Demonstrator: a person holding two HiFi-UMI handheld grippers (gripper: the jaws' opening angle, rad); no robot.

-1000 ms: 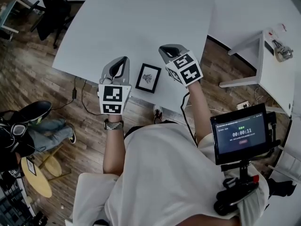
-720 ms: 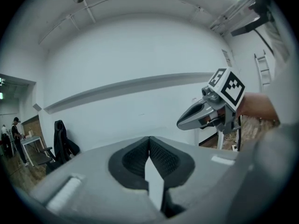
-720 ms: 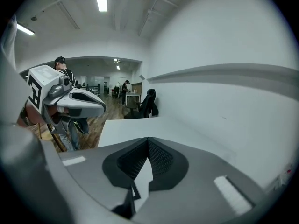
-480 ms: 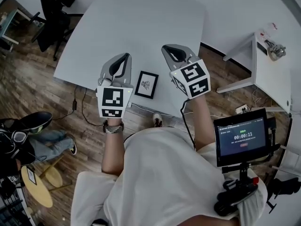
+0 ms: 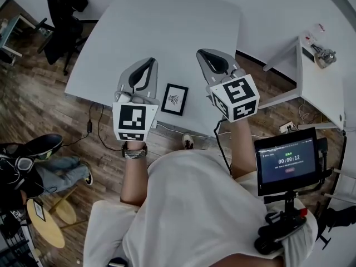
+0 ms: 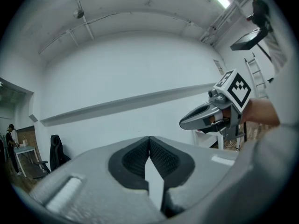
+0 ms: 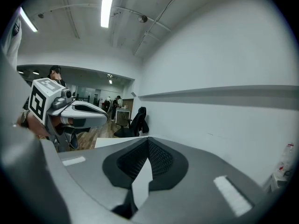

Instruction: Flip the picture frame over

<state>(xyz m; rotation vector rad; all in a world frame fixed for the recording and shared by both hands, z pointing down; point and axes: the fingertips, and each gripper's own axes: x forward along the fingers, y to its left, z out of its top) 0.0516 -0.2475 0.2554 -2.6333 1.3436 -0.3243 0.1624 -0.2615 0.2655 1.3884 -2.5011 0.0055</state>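
The picture frame point(image 5: 174, 99), black with a white mat and a small dark print facing up, lies flat near the front edge of the white table point(image 5: 167, 32). In the head view my left gripper point(image 5: 148, 62) hangs above the table just left of the frame, and my right gripper point(image 5: 201, 53) hangs just right of it. Neither touches the frame. In the left gripper view the left gripper point(image 6: 149, 139) is shut on nothing, and the right gripper point(image 6: 205, 118) shows beside it. The right gripper point(image 7: 148, 140) is likewise shut and empty. Both gripper views look at the wall, with the frame hidden.
A second white table point(image 5: 325, 93) stands at the right with a small object point(image 5: 321, 54) on it. A black office chair point(image 5: 62, 13) is at the far left. A tablet with a timer point(image 5: 286, 161) sits on a stand at my right. Cables lie on the wooden floor.
Both grippers have risen from the table and now look larger and further up in the head view. The picture frame has stayed flat in its place.
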